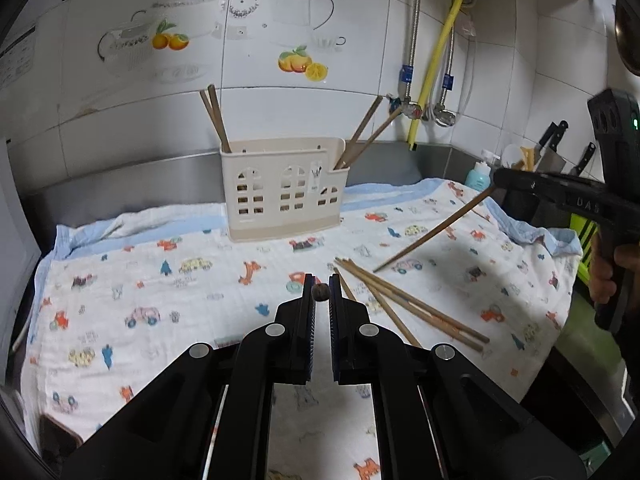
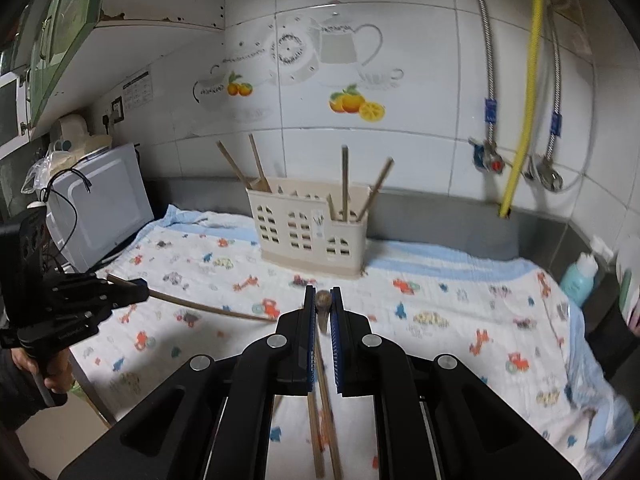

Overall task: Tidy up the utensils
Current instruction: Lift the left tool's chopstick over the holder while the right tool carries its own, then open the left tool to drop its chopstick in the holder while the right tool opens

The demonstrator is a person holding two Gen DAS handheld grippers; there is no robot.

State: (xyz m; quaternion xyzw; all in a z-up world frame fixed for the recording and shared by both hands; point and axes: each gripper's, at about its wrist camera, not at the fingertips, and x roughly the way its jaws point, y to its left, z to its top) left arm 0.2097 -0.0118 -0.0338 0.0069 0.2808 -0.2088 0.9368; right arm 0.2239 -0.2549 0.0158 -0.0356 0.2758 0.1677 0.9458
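A: Logging both grippers. The left gripper (image 1: 321, 292) has its fingers (image 1: 308, 320) closed on a single chopstick (image 2: 208, 309). In its own view only the round butt end shows, pinched between the fingertips. From the right wrist view the shaft runs out to the right of the fingers, slanting down over the cloth (image 1: 180, 280), clear of it.

B: And the right gripper (image 2: 322, 300)?

A: Same state: fingers (image 2: 309, 332) clamped on a second chopstick (image 1: 432, 232). The butt end sits between the tips. In the left wrist view that stick hangs from the fingers and slopes down to the left, its lower tip over the cloth near the loose pile.

B: Loose pile, where?

A: Several chopsticks (image 1: 412, 308) lie flat on the cloth, crossing one another, just right of the left fingers. In the right wrist view they appear below and behind the right fingers, blurred.

B: Holder?

A: A cream utensil holder (image 1: 282, 192) stands upright at the back of the bench (image 1: 120, 184), on the cloth, near the tiled wall (image 1: 320, 20). Two chopsticks (image 1: 216, 120) lean in its left end, and more chopsticks (image 1: 366, 136) lean in its lower right compartment. Both held sticks are well apart from the holder, in front of it.

B: Hands?

A: A hand (image 1: 604, 276) grips the right gripper's handle; another hand (image 2: 52, 368) grips the left's.
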